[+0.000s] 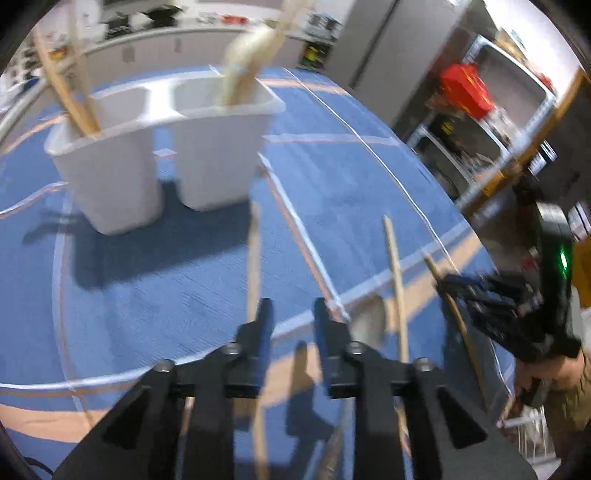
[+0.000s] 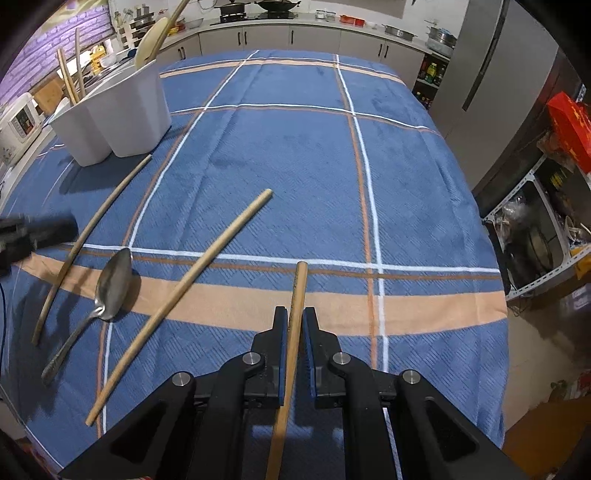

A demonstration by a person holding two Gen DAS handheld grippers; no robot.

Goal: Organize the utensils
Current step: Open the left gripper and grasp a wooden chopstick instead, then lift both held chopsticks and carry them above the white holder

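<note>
Gripping a wooden stick (image 2: 294, 332) between its two pads, the right gripper (image 2: 294, 321) is all but closed, the stick running up past the fingertips and down out of the bottom of the right wrist view. The left gripper (image 1: 291, 314) has its jaws partly apart with nothing held between them; a thin stick (image 1: 253, 266) lies on the cloth just beside its left finger, and whether they touch cannot be told through the blur.

Just beyond the right gripper, a longer wooden stick (image 2: 181, 288) lies at a slant on the blue checked tablecloth (image 2: 295, 155). To its left rests a metal spoon (image 2: 110, 286), bowl upward in the picture, handle pointing down toward the near edge. Left of the spoon, a dark thin stick (image 2: 92, 229) stretches from near the table edge up toward the containers. The left gripper shows as a black blurred shape (image 2: 33, 232) at the left edge of that view, close to this thin stick.

Farther off, at the far left of the table, stands a white utensil holder (image 2: 110, 114) with two joined compartments. Its left compartment holds two upright wooden sticks (image 2: 70, 74); its right one holds a pale wooden spatula (image 2: 151, 44) leaning to the right.

Behind the table runs a kitchen counter (image 2: 295, 22) with pots, and a grey fridge (image 2: 491, 66) stands to the right.
</note>
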